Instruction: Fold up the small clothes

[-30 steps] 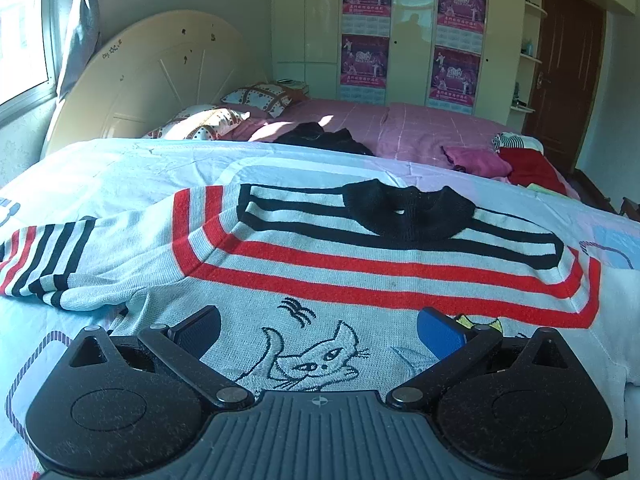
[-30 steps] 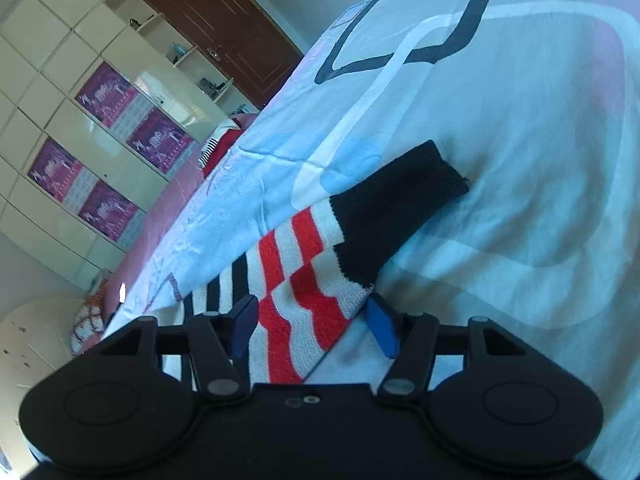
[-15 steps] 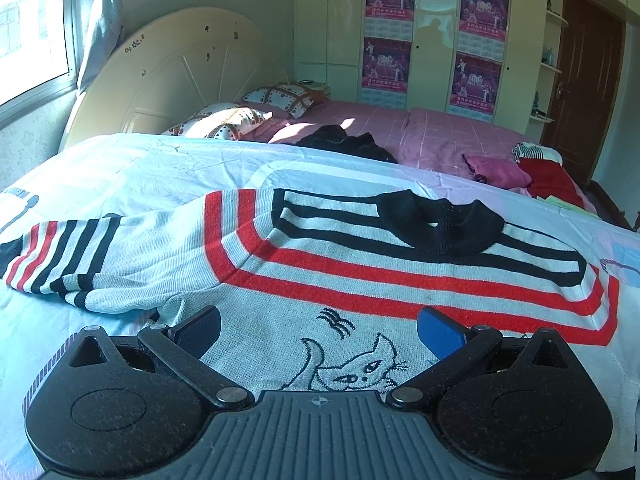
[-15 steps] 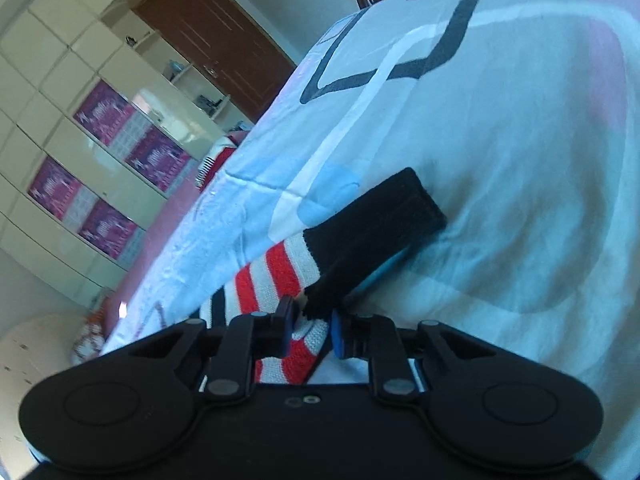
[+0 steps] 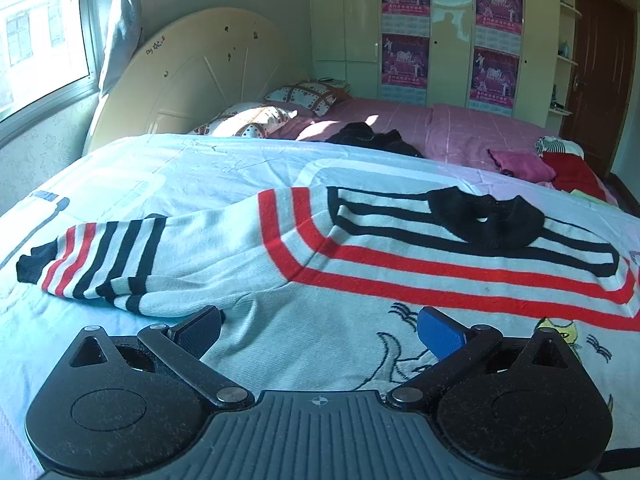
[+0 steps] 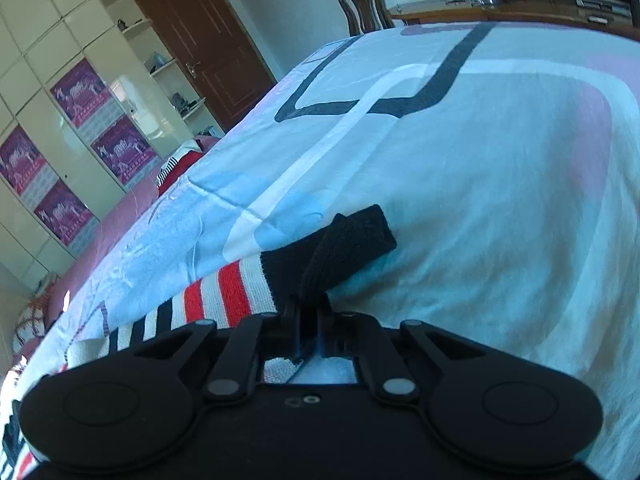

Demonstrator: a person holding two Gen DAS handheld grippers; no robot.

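Spread flat on the pale blue bedsheet (image 5: 160, 168): a knit sweater (image 5: 360, 272), white with red and black bands. At far left, striped left sleeve (image 5: 108, 260) lying loose. Over the near hem, left gripper (image 5: 320, 326) wide apart, empty. At right, right gripper (image 6: 308, 312), just closing, pinched on the ribbed black cuff (image 6: 340, 248). Likely trouble: stretchy knit sliding from so thin a pinch, or dragging the soft sheet into wrinkles.

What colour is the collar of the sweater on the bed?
Black. The collar tops a grey sweater with red and black stripes, clearest in the left wrist view.
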